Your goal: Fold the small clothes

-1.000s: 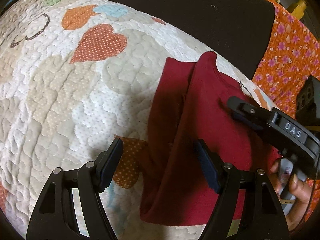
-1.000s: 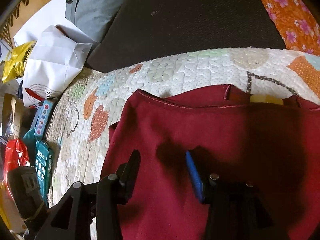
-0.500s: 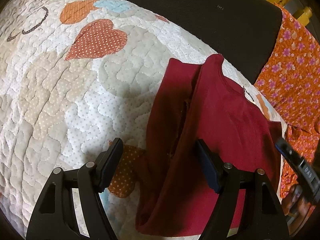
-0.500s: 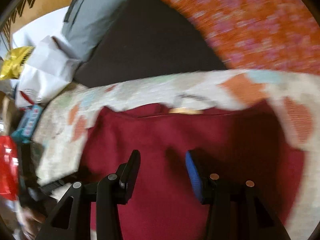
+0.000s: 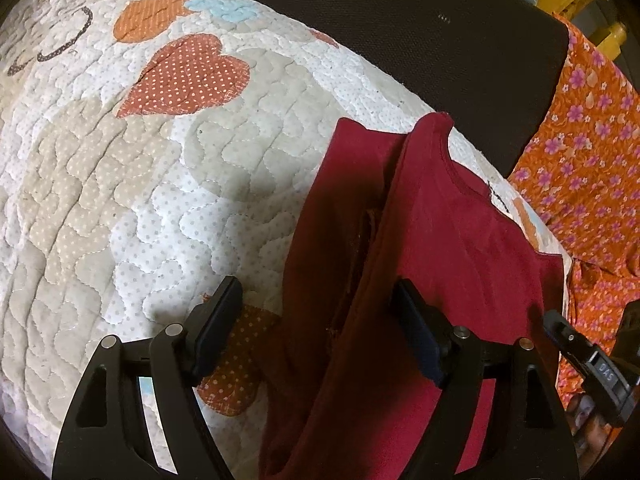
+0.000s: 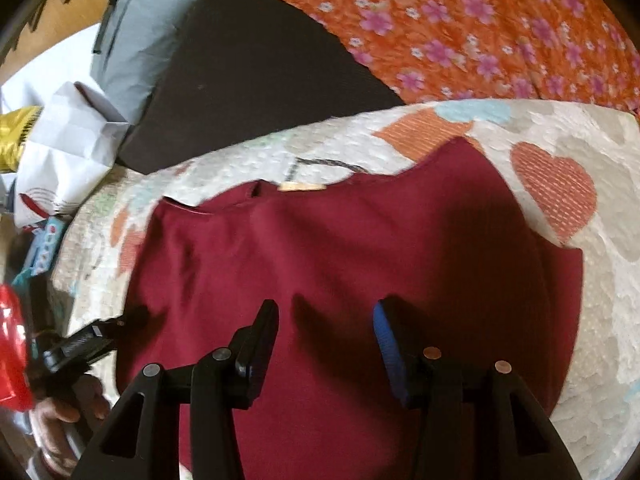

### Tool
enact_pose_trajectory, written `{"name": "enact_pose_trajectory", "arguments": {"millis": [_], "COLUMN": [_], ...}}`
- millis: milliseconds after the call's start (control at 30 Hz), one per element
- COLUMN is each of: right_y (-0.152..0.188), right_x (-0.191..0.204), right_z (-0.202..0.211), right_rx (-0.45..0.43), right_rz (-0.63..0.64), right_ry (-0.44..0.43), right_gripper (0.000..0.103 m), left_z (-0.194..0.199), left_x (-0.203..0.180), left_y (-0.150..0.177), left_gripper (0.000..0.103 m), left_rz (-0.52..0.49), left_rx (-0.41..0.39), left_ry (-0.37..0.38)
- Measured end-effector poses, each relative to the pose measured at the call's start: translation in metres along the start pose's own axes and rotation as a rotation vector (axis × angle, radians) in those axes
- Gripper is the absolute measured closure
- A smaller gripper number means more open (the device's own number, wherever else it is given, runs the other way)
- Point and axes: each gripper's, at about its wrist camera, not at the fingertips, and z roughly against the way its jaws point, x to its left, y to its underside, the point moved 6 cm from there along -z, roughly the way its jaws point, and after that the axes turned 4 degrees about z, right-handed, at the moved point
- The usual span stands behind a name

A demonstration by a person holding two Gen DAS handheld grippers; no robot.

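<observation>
Since a second ago, the right gripper (image 6: pixel 326 334) has drawn back toward the near right, off the middle of the red shirt (image 6: pixel 352 264); only one finger of it now shows low at the right of the left wrist view. That suggests one fold is set and both tools are free for the next.

At the left, the quilt (image 5: pixel 152 184) is bare: a soft, stitched, dotted cotton surface with heart patches in red and orange. The left gripper (image 5: pixel 316 328) hovers above the quilt's near part with its jaws spread wide and nothing between them; one finger is over the quilt, the other over the shirt's left side.

The shirt lies flat on the quilt, right of centre. It is a thin, matte knit with a lengthwise fold ridge along its left side and a curved neckline at the far edge. The right gripper hovers over its near half, jaws likewise apart and empty.

Beyond the quilt sits a dark cushion (image 6: pixel 256 72), and to the right an orange flowered cloth (image 5: pixel 584 184).
</observation>
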Motion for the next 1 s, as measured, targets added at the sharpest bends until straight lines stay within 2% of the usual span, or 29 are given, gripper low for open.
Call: {"name": "enact_pose_trajectory", "arguments": {"millis": [200, 233, 267, 300, 333, 400, 567, 733, 867, 1000], "right_y": [-0.006, -0.006, -0.006, -0.008, -0.009, -0.013, -0.031, -0.047, -0.052, -0.046], "right_x": [0.034, 0.042, 0.048, 0.054, 0.062, 0.075, 0.116, 0.158, 0.179, 0.196], "right_z": [-0.008, -0.013, -0.017, -0.021, -0.024, -0.028, -0.035, -0.055, -0.075, -0.088], "right_rx": [-0.002, 0.007, 0.018, 0.026, 0.032, 0.031, 0.041, 0.109, 0.181, 0.25], "right_rz": [-0.004, -0.011, -0.018, -0.026, -0.034, -0.043, -0.018, 0.035, 0.114, 0.194], "right_ry": [-0.136, -0.168, -0.196, -0.222, -0.248, -0.29, -0.345, -0.353, -0.311, -0.287], "right_gripper": [0.056, 0.056, 0.056, 0.056, 0.056, 0.056, 0.04, 0.04, 0.038, 0.038], "left_z": [0.001, 0.003, 0.003, 0.004, 0.007, 0.013, 0.03, 0.039, 0.044, 0.044], "left_x": [0.001, 0.002, -0.001, -0.004, -0.005, -0.008, -0.023, -0.04, -0.056, -0.055], "left_y": [0.004, 0.006, 0.008, 0.009, 0.009, 0.008, 0.009, 0.014, 0.02, 0.022], "left_gripper": [0.023, 0.028, 0.049, 0.06, 0.061, 0.076, 0.078, 0.078, 0.078, 0.078], "left_rz": [-0.002, -0.012, -0.014, -0.005, 0.005, -0.011, -0.07, -0.141, -0.205, -0.21], "left_rx": [-0.017, -0.013, 0.0, 0.02, 0.009, -0.016, -0.076, -0.098, -0.108, -0.101], "left_ry": [0.038, 0.049, 0.084, 0.12, 0.129, 0.145, 0.194, 0.222, 0.234, 0.225]}}
